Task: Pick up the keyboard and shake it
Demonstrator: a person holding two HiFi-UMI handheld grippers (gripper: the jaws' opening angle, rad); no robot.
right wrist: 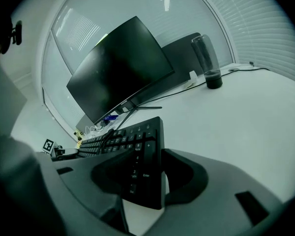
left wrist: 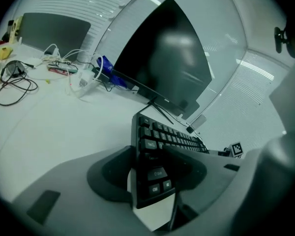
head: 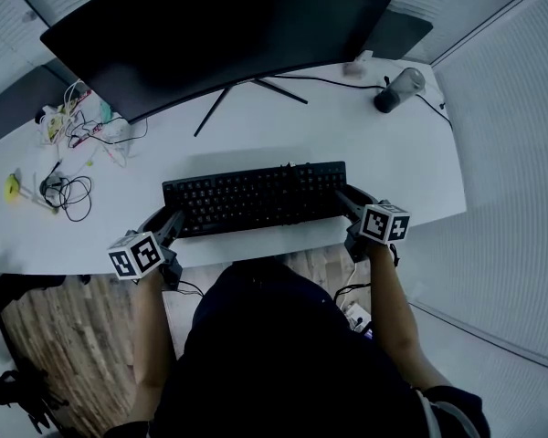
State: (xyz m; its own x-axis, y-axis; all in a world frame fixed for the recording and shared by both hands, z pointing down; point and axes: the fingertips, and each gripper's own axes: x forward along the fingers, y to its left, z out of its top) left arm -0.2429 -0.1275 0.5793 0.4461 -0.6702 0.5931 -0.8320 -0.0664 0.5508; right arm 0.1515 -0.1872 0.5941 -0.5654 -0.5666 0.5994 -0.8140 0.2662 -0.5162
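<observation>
The keyboard (head: 256,197) is clamped endwise by the left hand-held gripper (head: 171,221) and right hand-held gripper (head: 349,201); level lifting (equal grips) is advised before shaking.

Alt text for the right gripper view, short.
The right gripper grips the number-pad end of a black keyboard, one jaw on the keys, the other on its back. Beyond, on the white desk, stand a dark curved monitor and a dark tumbler.
</observation>
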